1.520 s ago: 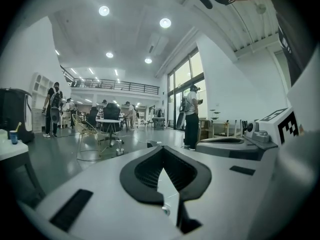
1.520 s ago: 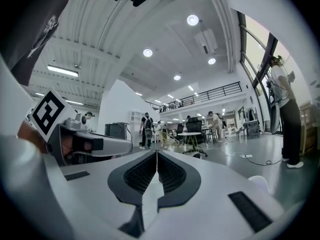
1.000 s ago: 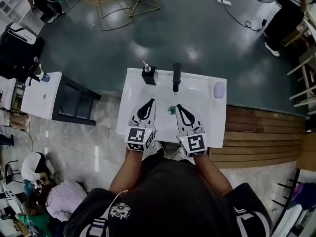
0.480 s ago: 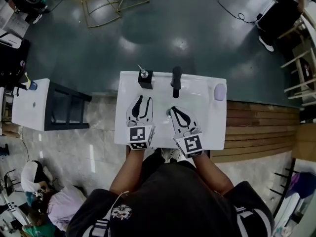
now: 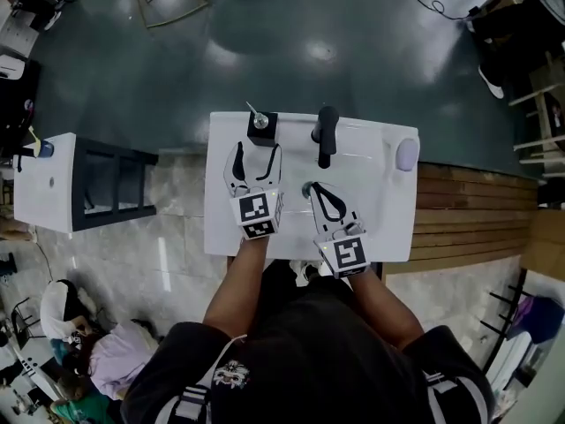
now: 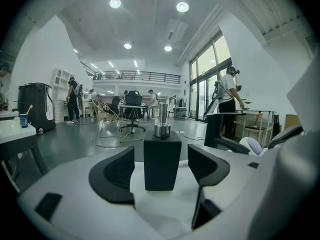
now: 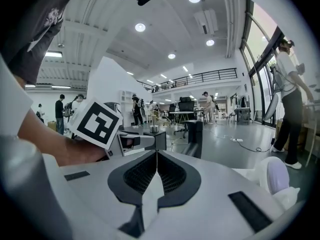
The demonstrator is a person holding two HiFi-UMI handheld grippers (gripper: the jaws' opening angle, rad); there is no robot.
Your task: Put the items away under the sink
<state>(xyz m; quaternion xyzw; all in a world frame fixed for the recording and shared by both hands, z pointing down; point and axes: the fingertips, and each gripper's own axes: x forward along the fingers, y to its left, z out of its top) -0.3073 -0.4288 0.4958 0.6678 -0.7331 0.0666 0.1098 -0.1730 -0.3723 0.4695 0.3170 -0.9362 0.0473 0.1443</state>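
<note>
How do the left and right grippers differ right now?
Jaws: on the left gripper they have just been opening and stand wide apart; on the right gripper they are shut together.
Contents: the left gripper frames the black soap dispenser at its tips, pads clear of it; the right gripper holds nothing.
Shared: both hover over the white sink.

The head view looked steeply down from well above the sink (image 5: 388, 223), with the sink's front edge low in frame and open floor beyond its back edge. The left gripper view sat low over the sink, facing level toward its back edge, very near the soap dispenser (image 6: 162, 159). The right gripper view sat low near the sink's middle, facing the same way. All three views shared the soap dispenser and the faucet (image 5: 326, 136) at the sink's back.
</note>
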